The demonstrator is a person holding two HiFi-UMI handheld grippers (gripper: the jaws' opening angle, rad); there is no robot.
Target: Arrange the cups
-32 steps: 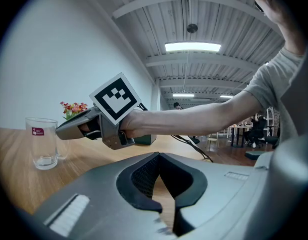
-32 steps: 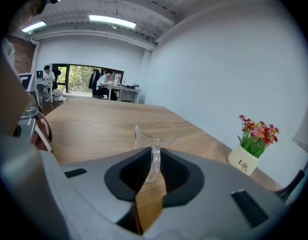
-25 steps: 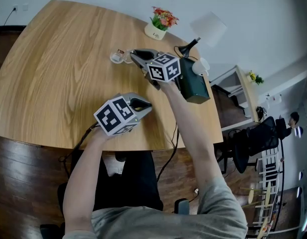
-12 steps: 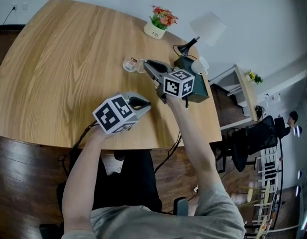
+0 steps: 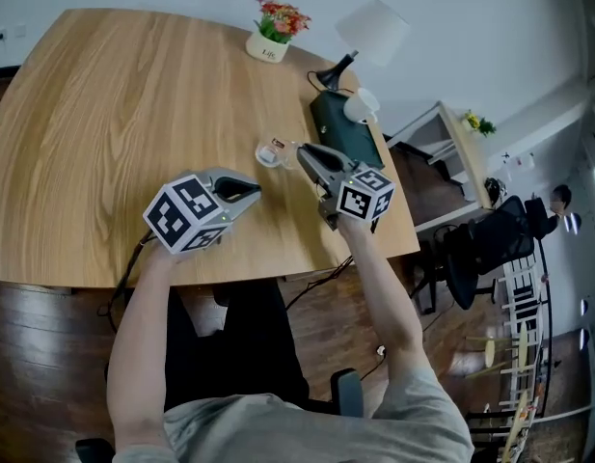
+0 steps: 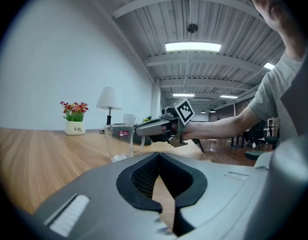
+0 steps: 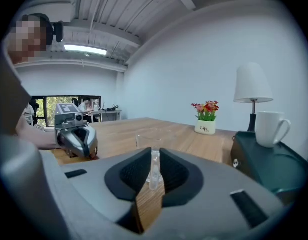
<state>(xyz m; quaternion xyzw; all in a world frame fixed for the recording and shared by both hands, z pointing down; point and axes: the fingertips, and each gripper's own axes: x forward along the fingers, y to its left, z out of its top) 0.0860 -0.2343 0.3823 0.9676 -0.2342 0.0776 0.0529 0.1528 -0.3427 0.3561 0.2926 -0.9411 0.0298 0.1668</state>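
In the head view the right claw [image 5: 301, 149] is covering the handle of the glass cup [image 5: 269, 153], whose red sticker [image 5: 278, 144] is showing too small to read, and the tabletop [image 5: 104, 114] is running off the picture at 9 o'clock. In the right gripper view the claw's body is hiding the cup's base, and the green case [image 7: 266, 159] is getting cut off at 4 o'clock.

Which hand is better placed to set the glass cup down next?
Right, most likely. The right gripper is clamped on the glass cup by its handle. The left gripper is shut, empty and apart from the cup.
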